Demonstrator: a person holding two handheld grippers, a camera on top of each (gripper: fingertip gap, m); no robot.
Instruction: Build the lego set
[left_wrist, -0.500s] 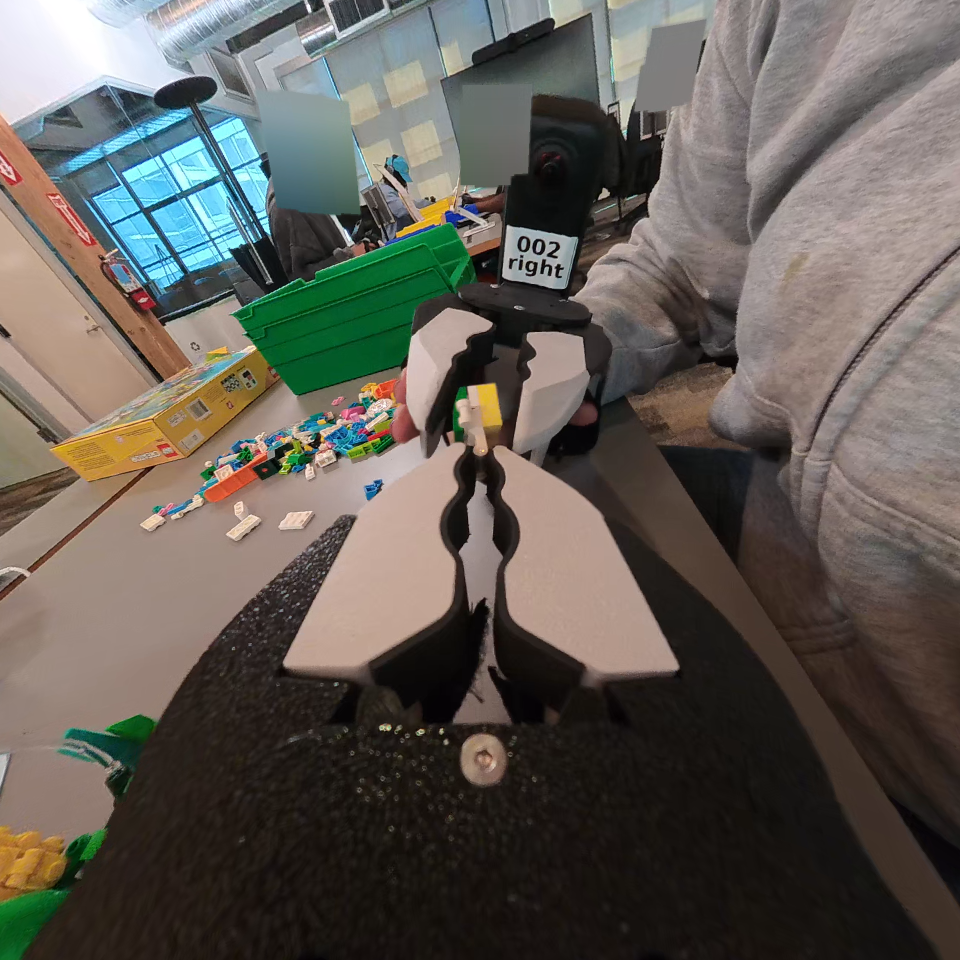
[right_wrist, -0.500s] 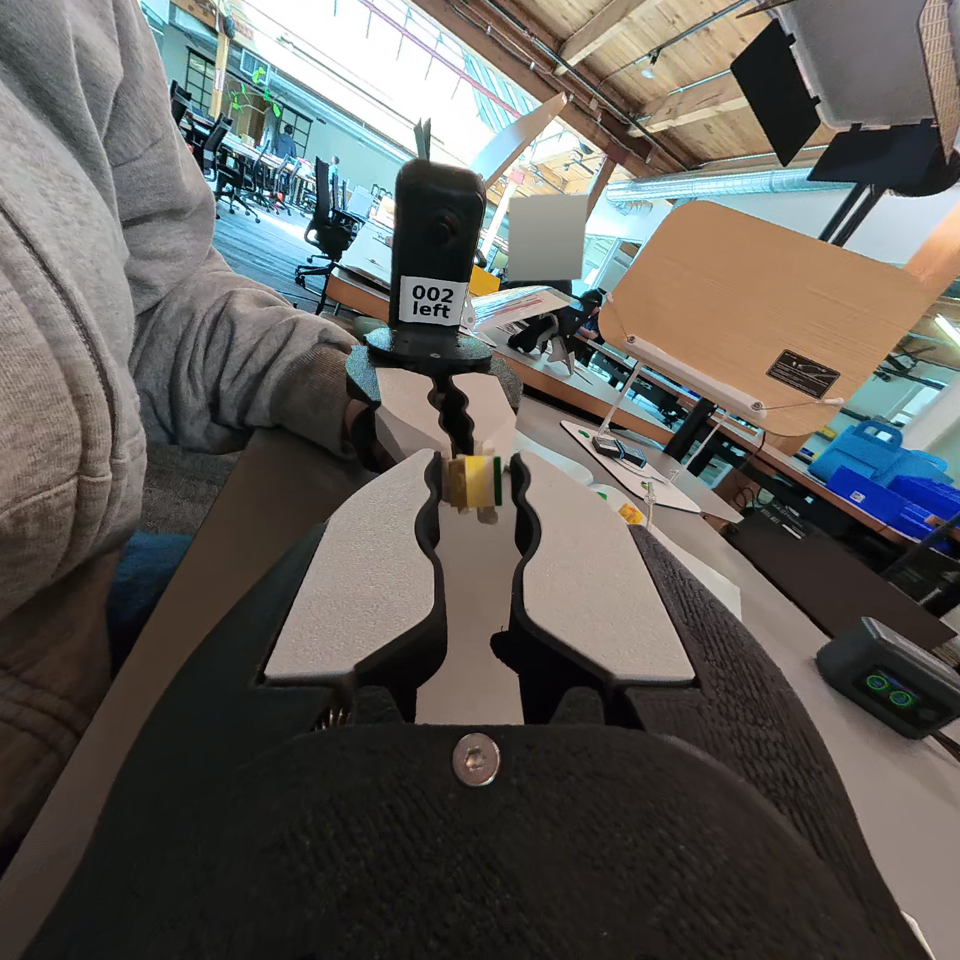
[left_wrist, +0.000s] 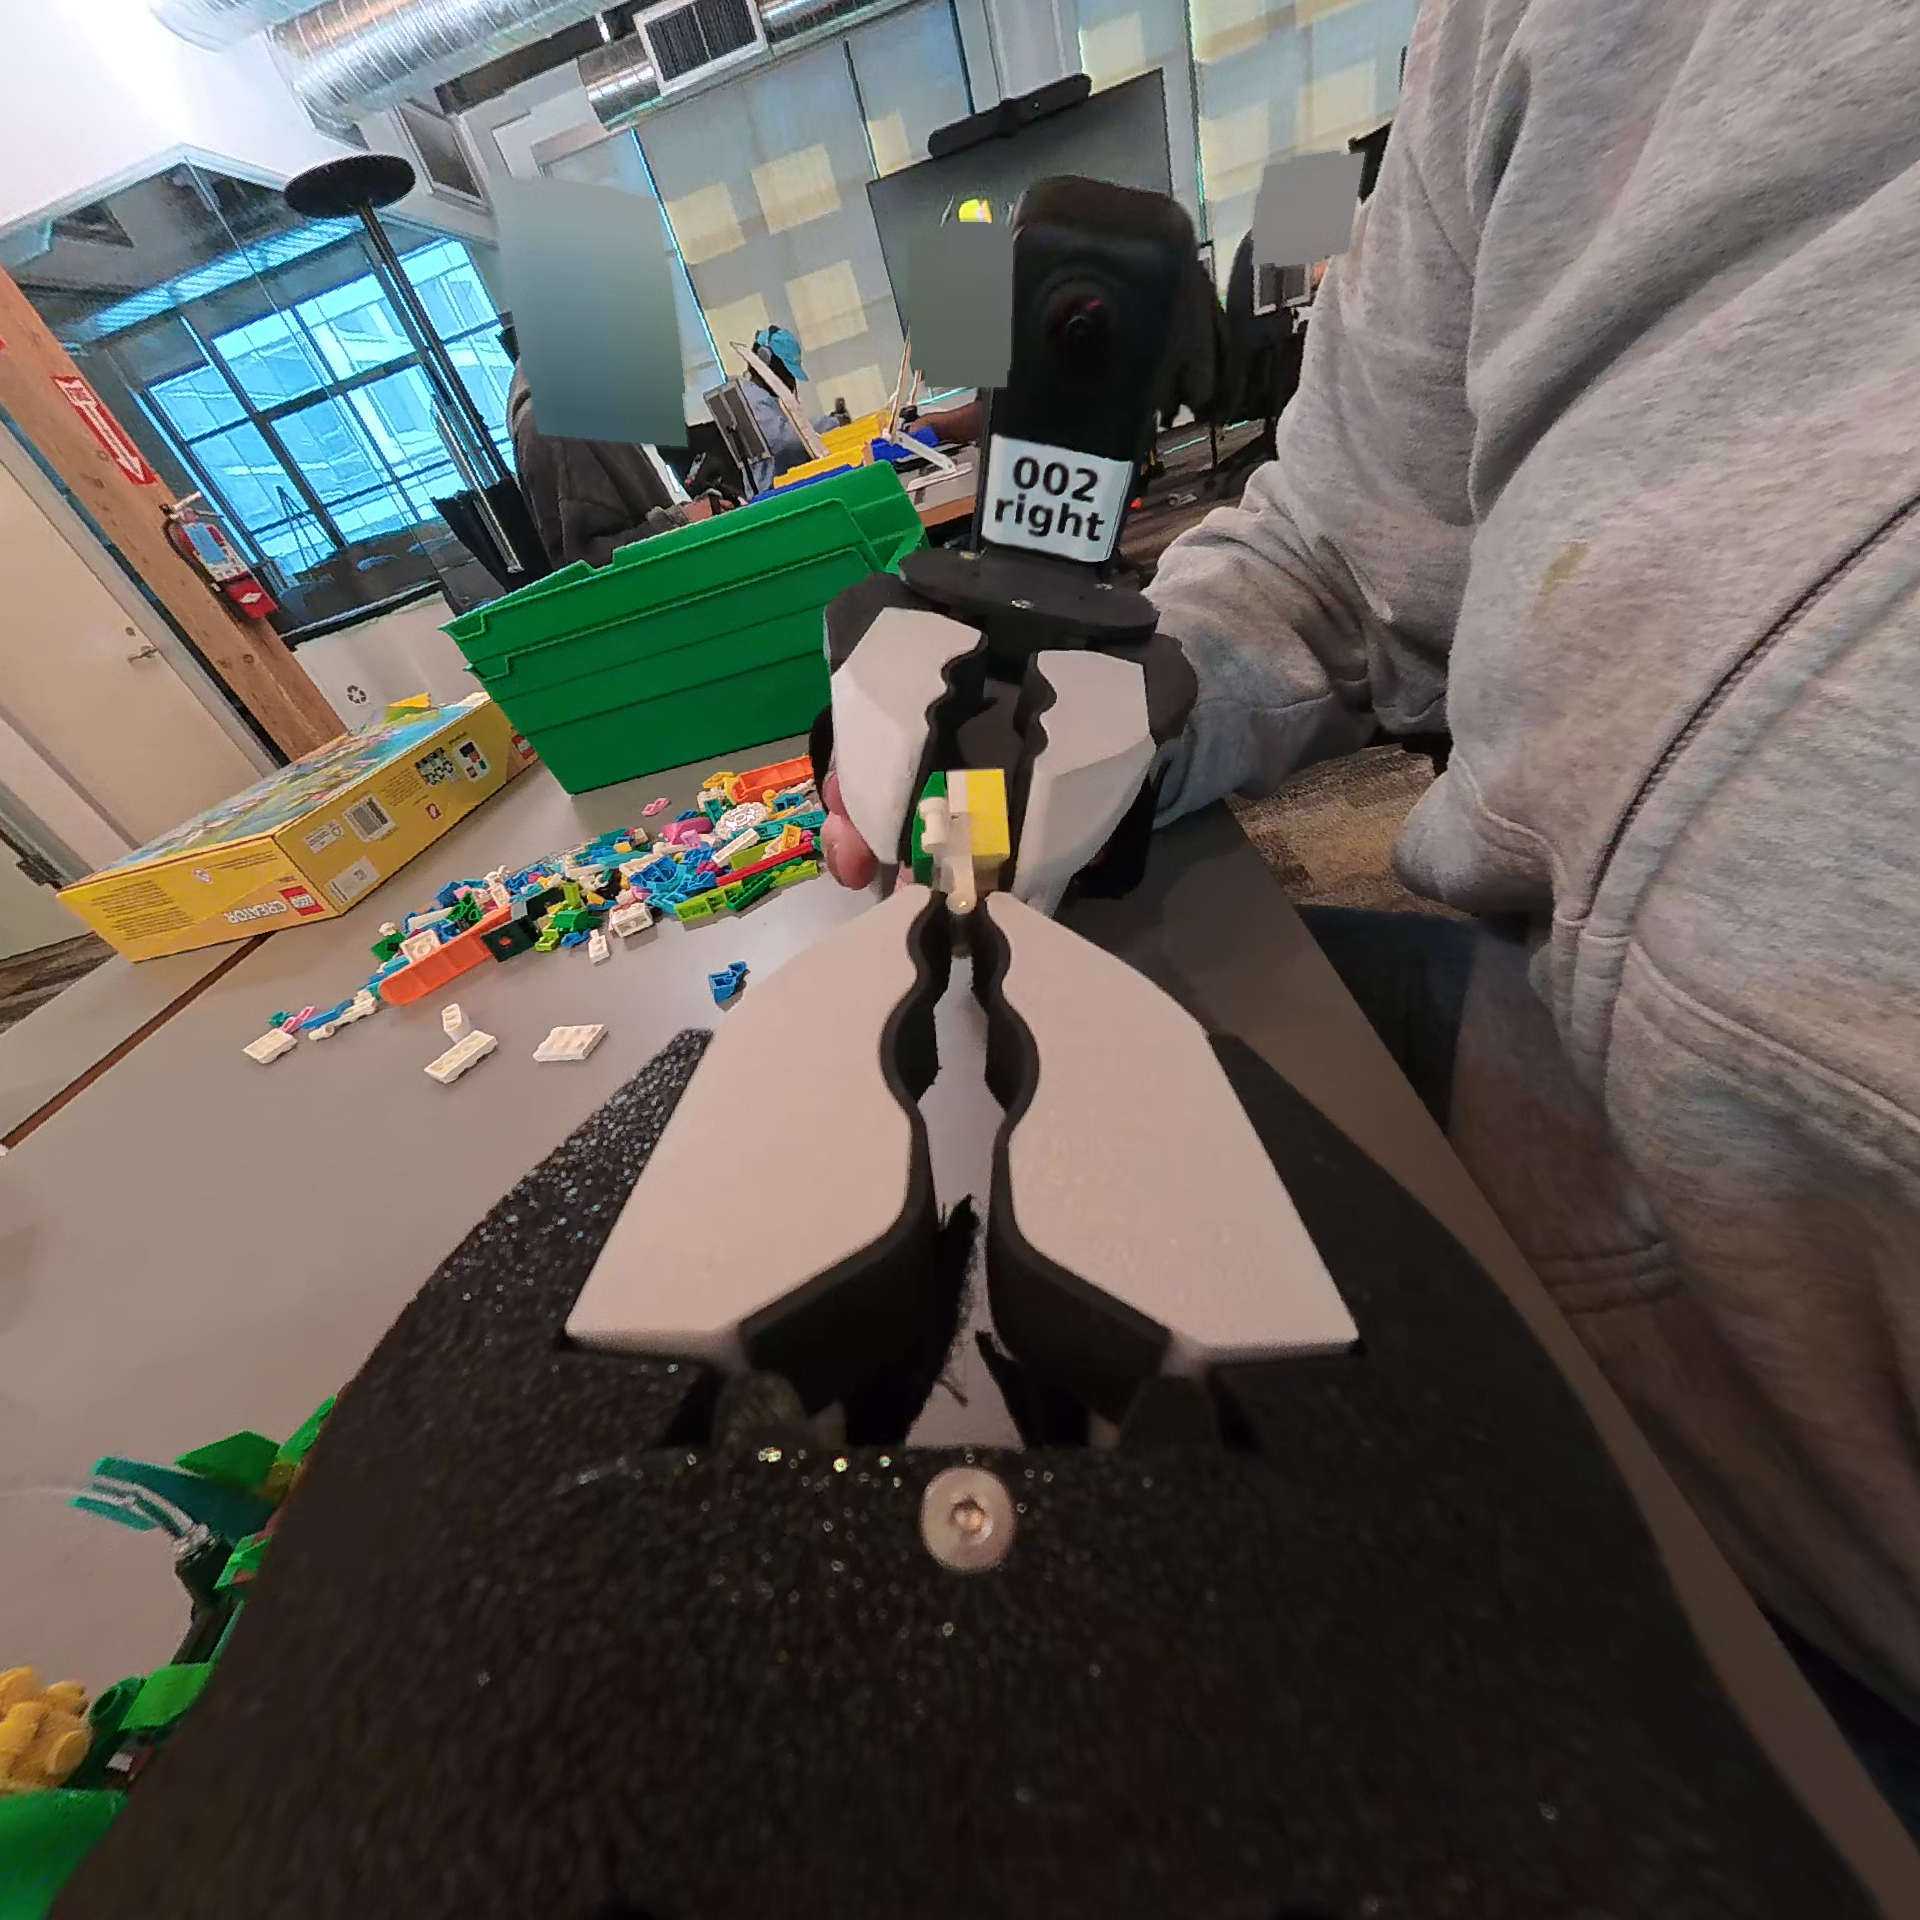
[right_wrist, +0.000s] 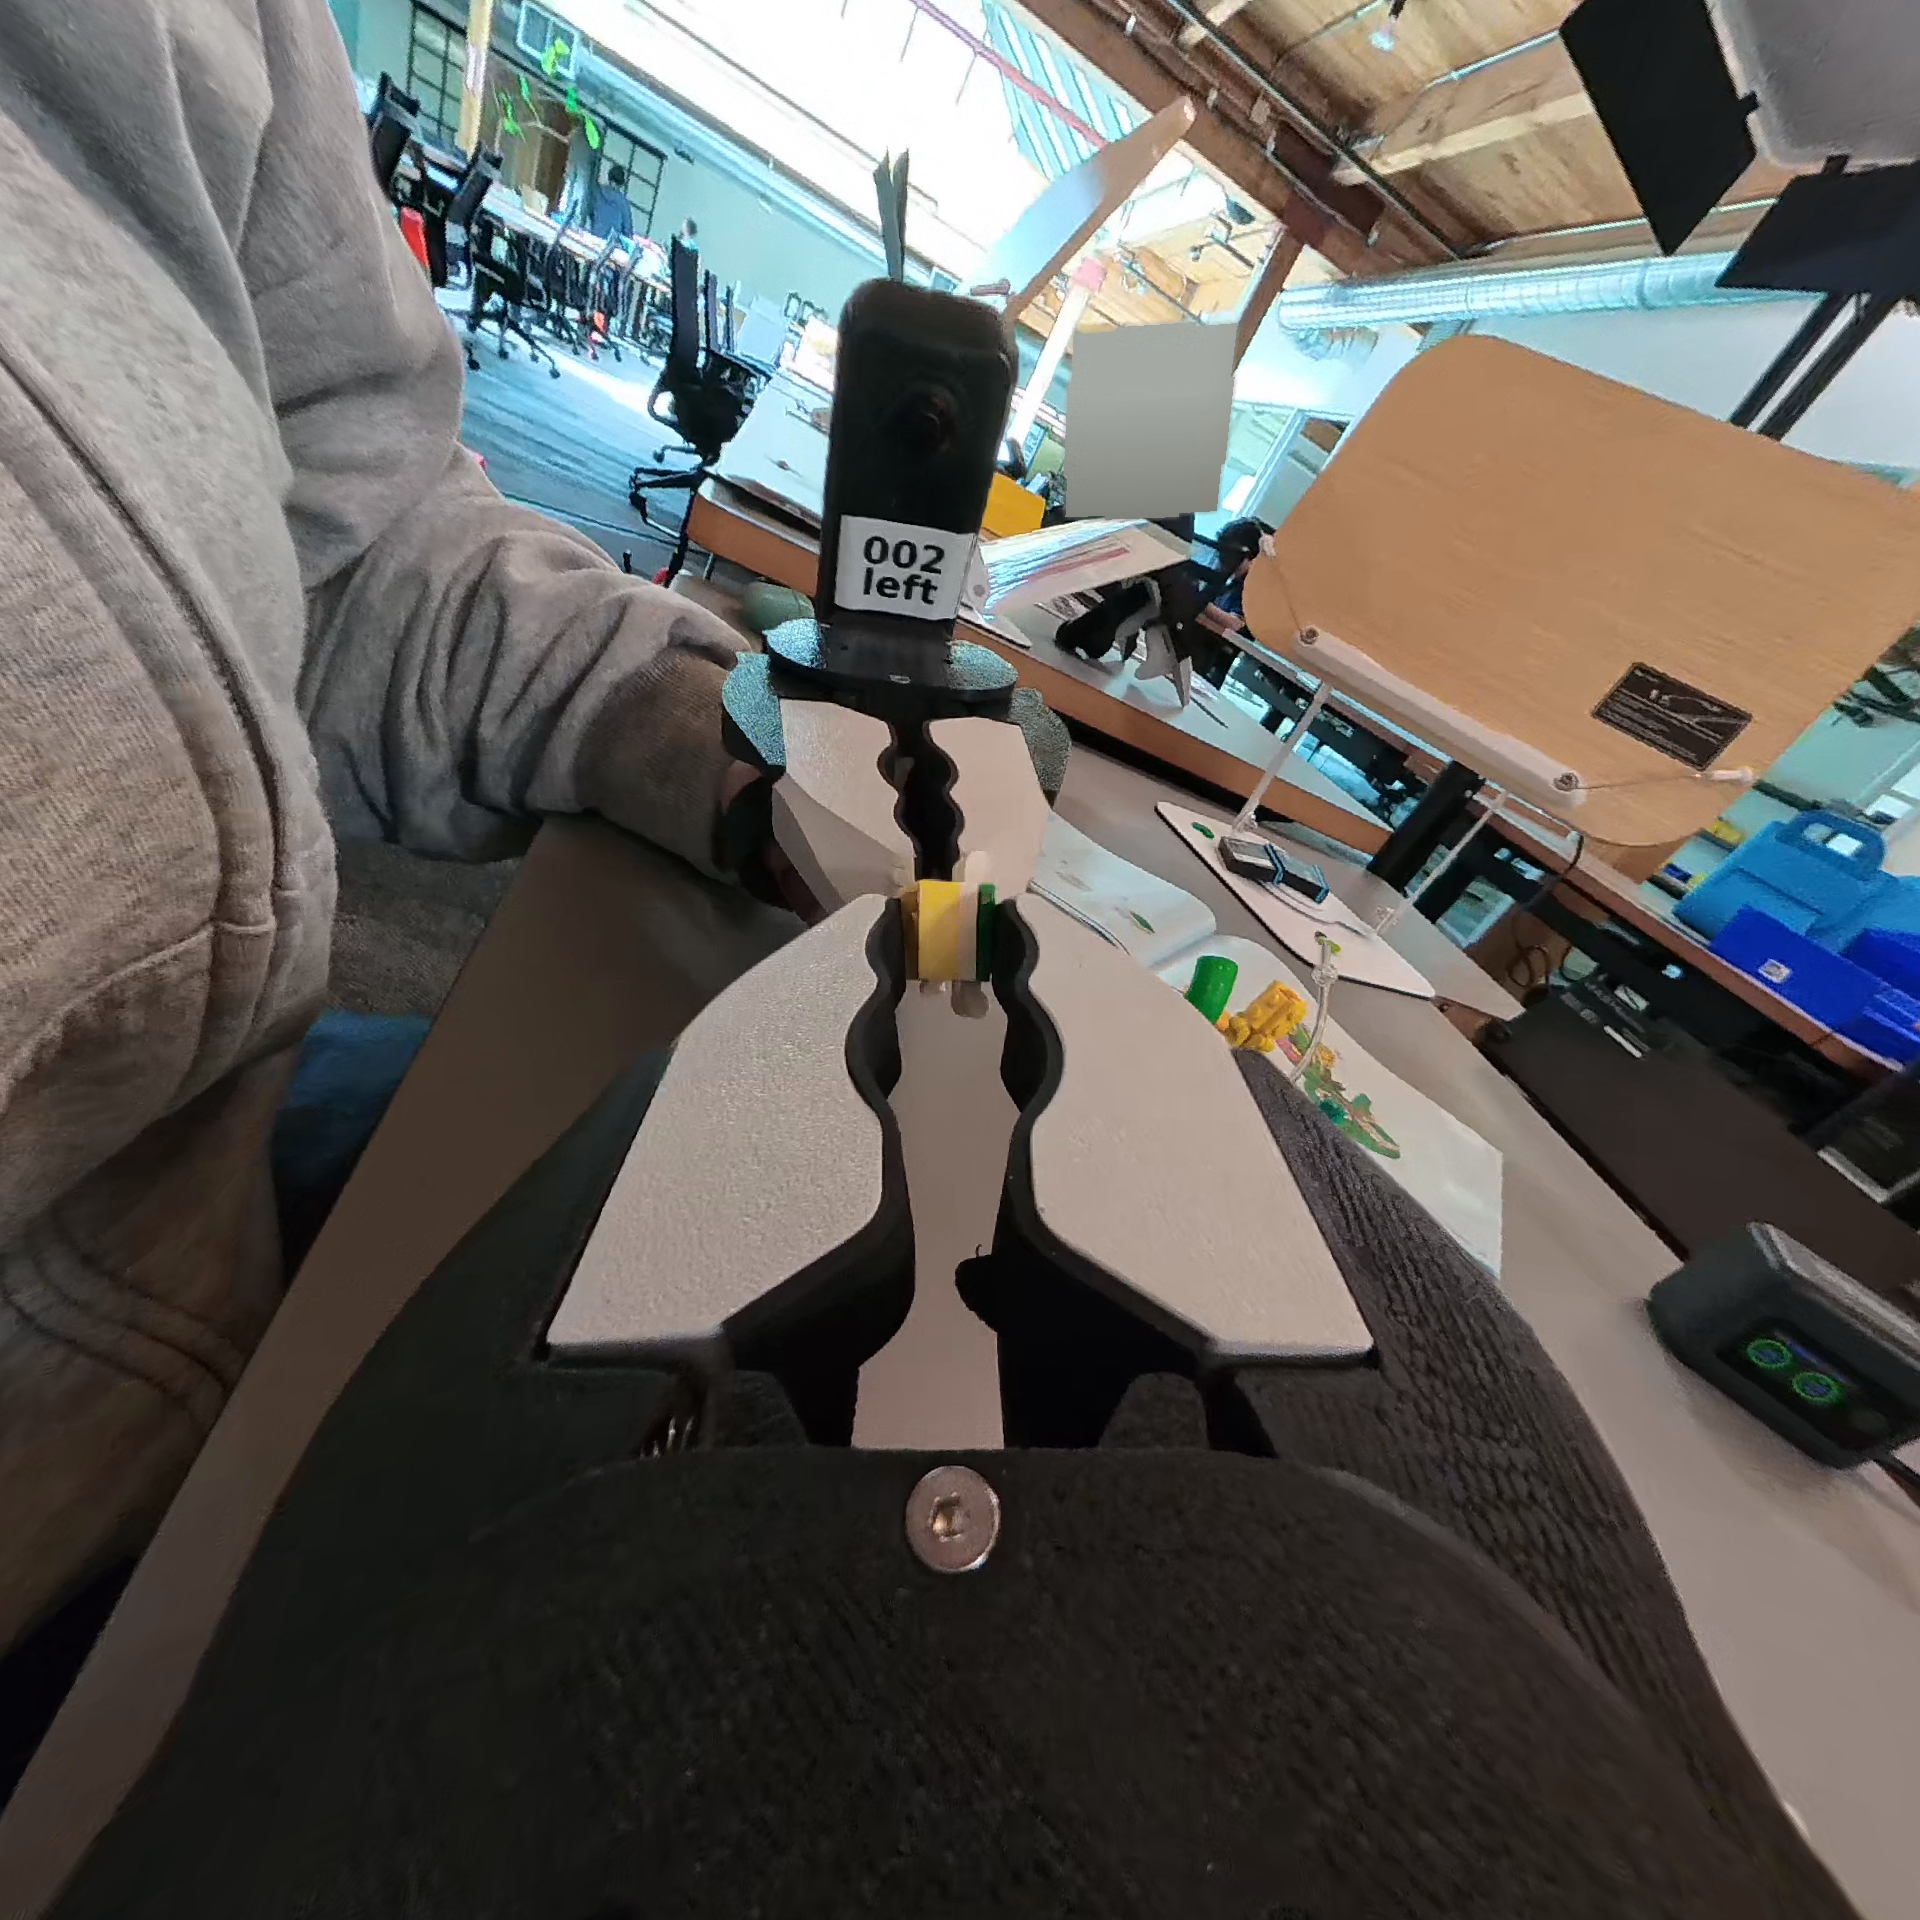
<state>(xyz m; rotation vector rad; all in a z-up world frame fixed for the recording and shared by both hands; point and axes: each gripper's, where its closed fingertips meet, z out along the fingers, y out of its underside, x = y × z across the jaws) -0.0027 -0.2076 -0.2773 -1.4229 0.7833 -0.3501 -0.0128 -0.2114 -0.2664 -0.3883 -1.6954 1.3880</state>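
Lego sub-assembly (right_wrist: 948, 933): small yellow, white and green brick stack, mid-air above grey table (left_wrist: 260, 1195)
Right gripper (right_wrist: 948, 935): clamped on stack, steadying it
Left gripper (left_wrist: 961, 909): tips pinching its white peg, likely seating it
Loose bricks (left_wrist: 623, 883): 10 o'clock, left wrist view

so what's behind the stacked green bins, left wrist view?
Behind the stacked green bins: seated people, another table holding yellow and blue trays. Bins cover that table's near side.

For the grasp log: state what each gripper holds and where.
Right gripper: small yellow-white-green brick stack, clamped across its faces. Left gripper: its white peg, at the fingertips.
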